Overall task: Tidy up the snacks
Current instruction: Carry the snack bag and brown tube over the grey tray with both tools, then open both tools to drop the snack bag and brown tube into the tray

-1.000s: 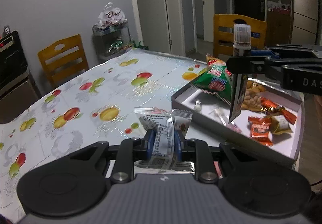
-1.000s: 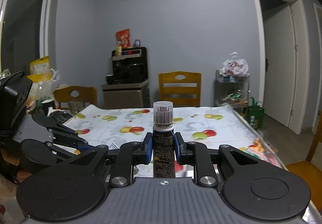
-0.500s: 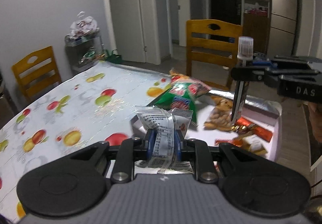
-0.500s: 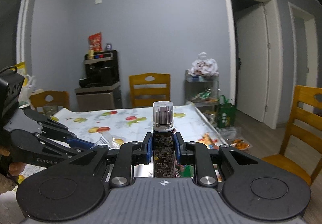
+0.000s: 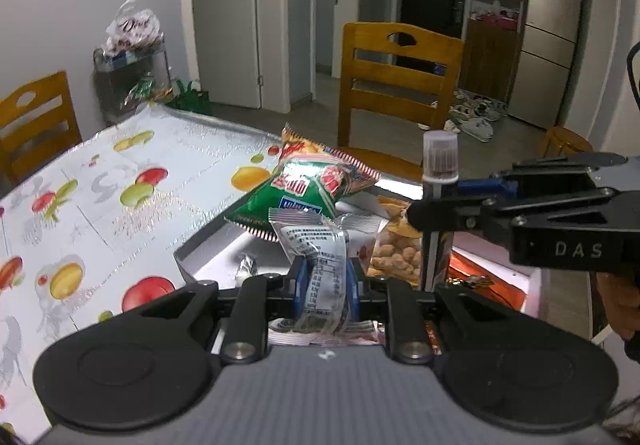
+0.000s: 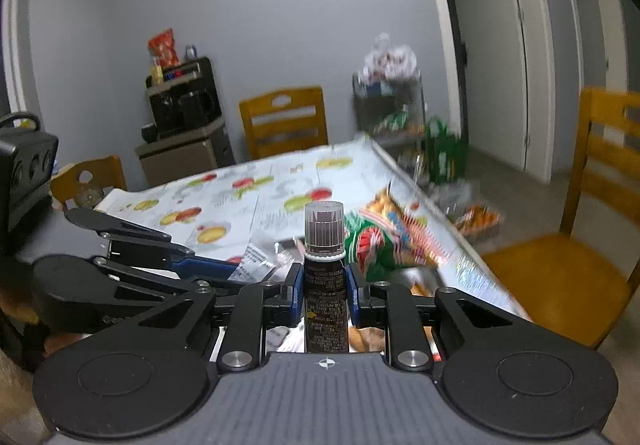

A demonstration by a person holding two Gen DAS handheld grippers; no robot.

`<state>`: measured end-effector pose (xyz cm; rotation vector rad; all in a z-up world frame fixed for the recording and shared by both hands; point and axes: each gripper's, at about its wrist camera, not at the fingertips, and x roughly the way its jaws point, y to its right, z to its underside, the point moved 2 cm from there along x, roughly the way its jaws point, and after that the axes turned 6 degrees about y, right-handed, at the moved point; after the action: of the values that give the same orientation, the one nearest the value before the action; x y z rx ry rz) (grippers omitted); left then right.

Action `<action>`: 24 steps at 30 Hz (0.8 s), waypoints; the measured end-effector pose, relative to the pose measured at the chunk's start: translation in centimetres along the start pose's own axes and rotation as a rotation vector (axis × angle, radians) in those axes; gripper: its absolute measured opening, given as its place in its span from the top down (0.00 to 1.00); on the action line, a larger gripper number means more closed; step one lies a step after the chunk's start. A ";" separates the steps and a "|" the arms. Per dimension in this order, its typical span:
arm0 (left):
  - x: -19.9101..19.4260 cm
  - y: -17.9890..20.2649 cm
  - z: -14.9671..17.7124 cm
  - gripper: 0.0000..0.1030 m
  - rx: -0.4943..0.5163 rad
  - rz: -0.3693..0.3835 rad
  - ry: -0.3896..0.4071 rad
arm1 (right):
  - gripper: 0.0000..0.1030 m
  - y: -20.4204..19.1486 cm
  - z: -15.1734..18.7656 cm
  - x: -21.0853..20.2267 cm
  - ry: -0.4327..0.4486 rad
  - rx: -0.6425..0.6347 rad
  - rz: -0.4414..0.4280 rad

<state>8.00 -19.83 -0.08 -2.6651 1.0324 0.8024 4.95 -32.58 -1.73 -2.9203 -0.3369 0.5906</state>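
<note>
My left gripper is shut on a clear printed snack packet, held over the near end of a white box on the table. My right gripper is shut on a dark upright tube with a clear ribbed cap; in the left wrist view that tube hangs over the box's right side. Inside the box lie a green chip bag, a bag of peanuts and red-orange candies. In the right wrist view the green chip bag is blurred.
A fruit-print tablecloth covers the table left of the box. Wooden chairs stand around it, one close on the right. A wire rack with bags stands by the wall. A hand holds the right gripper.
Both grippers have travelled toward the box with their loads. The left one now sits over its near end, and the tube has sunk lower over the box's right side.
</note>
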 end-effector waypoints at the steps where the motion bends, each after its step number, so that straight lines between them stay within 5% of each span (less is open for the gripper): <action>1: 0.5 -0.1 0.1 0.84 -0.014 -0.004 -0.004 | 0.77 0.1 0.1 0.7 -0.021 0.011 -0.005; 24: 2.0 -0.8 1.3 0.81 -0.005 -0.056 -0.032 | 0.77 -0.2 1.0 6.0 -0.114 -0.012 0.049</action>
<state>9.23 -19.89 -2.33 -2.6638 0.9444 0.8347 9.90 -30.77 -4.82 -2.9205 -0.2831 0.7663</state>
